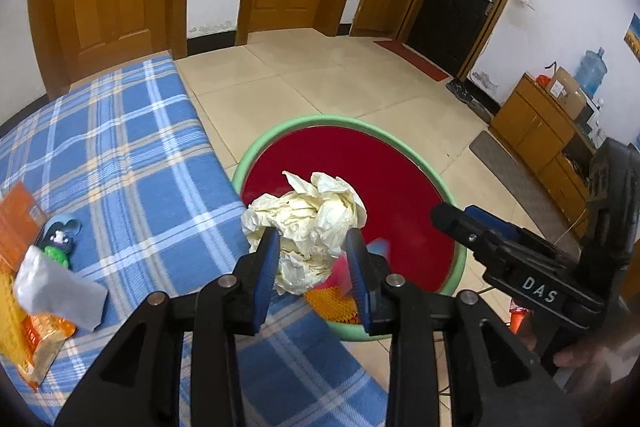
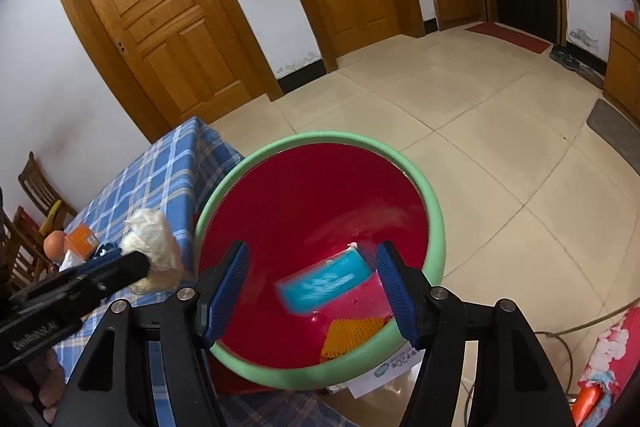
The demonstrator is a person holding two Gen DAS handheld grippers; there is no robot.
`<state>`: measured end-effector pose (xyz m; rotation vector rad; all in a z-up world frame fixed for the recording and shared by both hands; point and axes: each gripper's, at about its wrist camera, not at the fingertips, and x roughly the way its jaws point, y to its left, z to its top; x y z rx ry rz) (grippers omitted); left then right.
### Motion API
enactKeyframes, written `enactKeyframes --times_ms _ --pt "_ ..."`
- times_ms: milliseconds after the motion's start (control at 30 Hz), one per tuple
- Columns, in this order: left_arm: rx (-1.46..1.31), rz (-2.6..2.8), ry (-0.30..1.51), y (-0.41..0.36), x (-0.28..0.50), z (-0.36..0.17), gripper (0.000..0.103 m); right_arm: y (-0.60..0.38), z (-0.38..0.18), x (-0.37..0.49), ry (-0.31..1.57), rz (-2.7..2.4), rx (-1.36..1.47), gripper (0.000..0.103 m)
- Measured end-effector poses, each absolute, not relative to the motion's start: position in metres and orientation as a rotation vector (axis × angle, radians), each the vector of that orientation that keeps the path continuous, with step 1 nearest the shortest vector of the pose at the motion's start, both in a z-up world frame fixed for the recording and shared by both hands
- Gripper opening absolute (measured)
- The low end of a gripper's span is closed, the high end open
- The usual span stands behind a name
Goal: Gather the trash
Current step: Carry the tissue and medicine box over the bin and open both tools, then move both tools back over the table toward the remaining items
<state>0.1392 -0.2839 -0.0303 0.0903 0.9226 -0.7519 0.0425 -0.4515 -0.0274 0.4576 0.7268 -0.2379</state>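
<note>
Right now the left tool (image 1: 312, 259) is clamped on a crumpled paper ball (image 1: 308, 223), over the bin (image 1: 280, 131). Paper looks light and squashy; hold its middle gently. The right tool (image 2: 312, 283) stands apart, empty.

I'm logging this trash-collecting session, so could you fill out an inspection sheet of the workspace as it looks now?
Surface: table under a blue checked cloth, beside a tiled floor.
Job's things: crumpled paper ball between the left gripper's pads; red bin with a green rim holds a blue packet and an orange mesh piece.
Clutter: snack wrappers and small toys on the cloth.
Grippers: left gripper shut on the paper ball, at the bin's edge; right gripper open, empty, above the bin.
Cables: a cord on the floor.
Surroundings: wooden doors, cabinet, water jug.
</note>
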Motion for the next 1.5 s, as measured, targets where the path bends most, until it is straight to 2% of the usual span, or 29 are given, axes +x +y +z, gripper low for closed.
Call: enactKeyframes --times_ms 67,233,567,1367,1500 --pt "0.090 -0.750 0.920 -0.285 0.139 -0.031 0.049 -0.455 -0.028 0.040 0.715 -0.242 0.470 0.067" --pt "0.069 -0.748 0.913 -0.281 0.140 -0.028 0.055 -0.459 -0.027 0.033 0.697 -0.252 0.497 0.067" --pt "0.017 -0.710 0.889 -0.250 0.131 -0.017 0.056 -0.444 -0.017 0.016 0.660 -0.232 0.515 0.068" --pt "-0.107 -0.442 0.820 -0.110 0.133 -0.004 0.057 -0.357 -0.002 0.031 0.695 -0.077 0.424 0.068" --pt "-0.121 -0.387 0.816 -0.089 0.138 -0.007 0.059 -0.341 -0.002 0.037 0.704 -0.048 0.406 0.073"
